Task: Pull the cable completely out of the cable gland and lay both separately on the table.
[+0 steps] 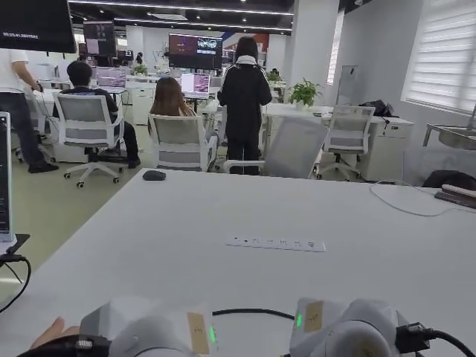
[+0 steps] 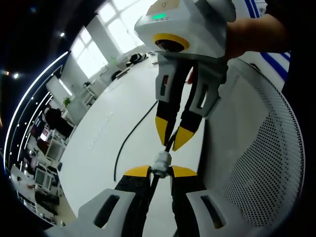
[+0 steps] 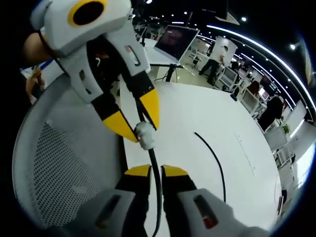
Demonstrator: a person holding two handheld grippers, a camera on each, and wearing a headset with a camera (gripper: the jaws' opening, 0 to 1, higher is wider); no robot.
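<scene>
A white cable gland sits between my left gripper's yellow-tipped jaws, which are shut on it. A black cable comes out of the gland and curves away over the white table. Facing it from above, my right gripper is shut on the cable right beside the gland. In the right gripper view my right gripper pinches the cable just below the gland, which the left gripper holds. A loop of cable shows between the two gripper housings at the table's near edge.
A white mesh chair back stands close behind the grippers. A flat power strip lies mid-table, a dark mouse at the far edge, and a thin white wire at the right. People and office chairs fill the room beyond.
</scene>
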